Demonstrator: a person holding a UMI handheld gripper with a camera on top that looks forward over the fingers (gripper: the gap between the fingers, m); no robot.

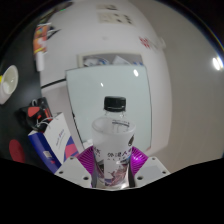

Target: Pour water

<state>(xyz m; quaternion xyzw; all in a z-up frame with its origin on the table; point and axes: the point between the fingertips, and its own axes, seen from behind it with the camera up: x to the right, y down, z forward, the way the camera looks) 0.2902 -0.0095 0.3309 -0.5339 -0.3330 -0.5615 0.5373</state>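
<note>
Clamping my gripper (113, 172) on a capped water bottle (114, 140), upright at twelve o'clock between the fingers, I judge the cap must come off before pouring.

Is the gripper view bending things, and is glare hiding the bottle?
Gripper view: strong fisheye bending, the white table edges bow outward. Bright ceiling lights flare but stay off the bottle; its black cap reads clearly. The gripper fingers press the bottle's lower body, slightly soft.
</note>
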